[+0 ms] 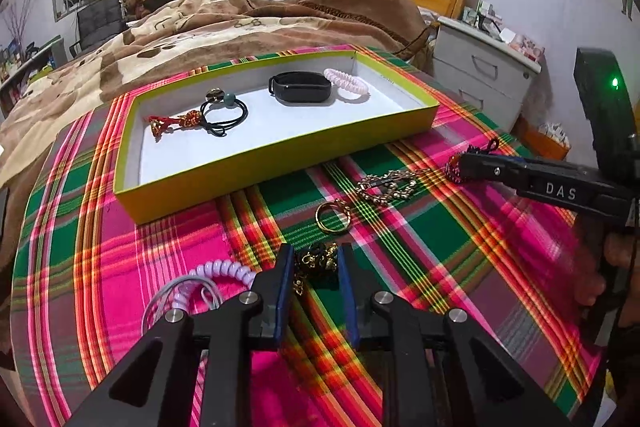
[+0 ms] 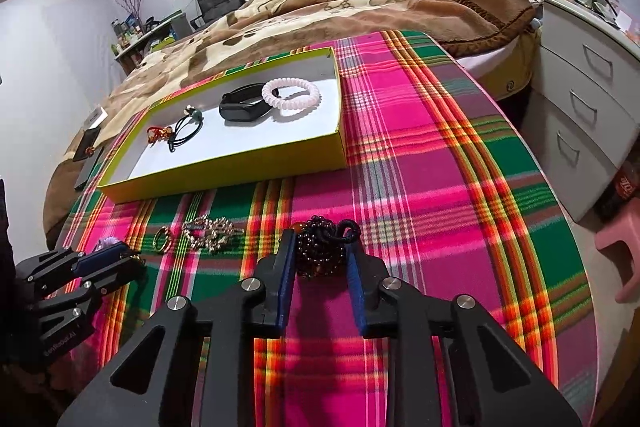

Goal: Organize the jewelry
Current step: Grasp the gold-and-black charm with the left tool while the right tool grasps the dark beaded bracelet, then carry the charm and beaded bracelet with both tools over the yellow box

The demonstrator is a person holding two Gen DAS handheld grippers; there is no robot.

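Observation:
A yellow-green tray (image 1: 280,155) (image 2: 240,167) on the plaid cloth holds a black band (image 1: 300,89) (image 2: 242,107), a pink coil bracelet (image 1: 347,85) (image 2: 291,93), a black hair tie (image 1: 224,113) (image 2: 185,129) and a red knot charm (image 1: 176,121) (image 2: 158,135). My left gripper (image 1: 316,265) (image 2: 106,259) has its jaws around a black-and-gold piece (image 1: 318,261) on the cloth. My right gripper (image 2: 320,253) (image 1: 466,167) has its jaws around a dark bead bracelet (image 2: 320,243) (image 1: 454,165). Whether either one pinches its piece is unclear.
On the cloth between the grippers lie a gold ring (image 1: 334,217) (image 2: 163,238) and a rhinestone clip (image 1: 388,185) (image 2: 210,229). A lilac coil tie (image 1: 212,277) lies at left. A bed lies behind the table, white drawers (image 2: 580,107) at right, a pink stool (image 2: 624,251) nearby.

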